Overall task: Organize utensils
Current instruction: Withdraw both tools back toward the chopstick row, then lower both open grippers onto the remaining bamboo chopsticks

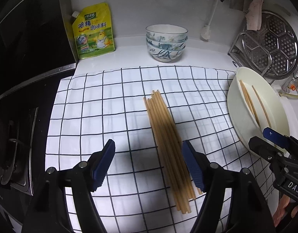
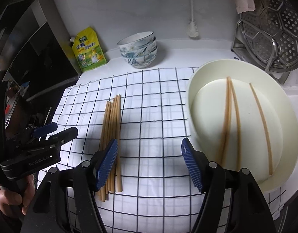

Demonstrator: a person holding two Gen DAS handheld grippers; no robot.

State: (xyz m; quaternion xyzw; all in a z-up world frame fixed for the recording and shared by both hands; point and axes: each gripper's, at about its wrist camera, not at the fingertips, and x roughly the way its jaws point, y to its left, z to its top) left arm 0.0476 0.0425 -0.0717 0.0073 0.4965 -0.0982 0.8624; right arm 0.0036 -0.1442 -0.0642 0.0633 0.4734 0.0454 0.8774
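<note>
A bundle of several wooden chopsticks point(image 1: 166, 143) lies on the checked cloth point(image 1: 110, 116); it also shows in the right wrist view point(image 2: 111, 136). Three more chopsticks point(image 2: 234, 120) lie in the cream basin point(image 2: 285, 104), seen at the right in the left wrist view point(image 1: 234, 97). My left gripper point(image 1: 149, 165) is open and empty, above the cloth with its right finger beside the bundle. My right gripper point(image 2: 149, 163) is open and empty, between the bundle and the basin. The right gripper's tip shows in the left wrist view point(image 1: 273, 136).
Stacked patterned bowls point(image 1: 166, 42) and a yellow seasoning pouch point(image 1: 94, 31) stand at the back. A metal steamer rack point(image 1: 273, 44) leans at the back right. A black stove point(image 1: 16, 116) is at the left. The left gripper's body point(image 2: 32, 147) shows at the left in the right wrist view.
</note>
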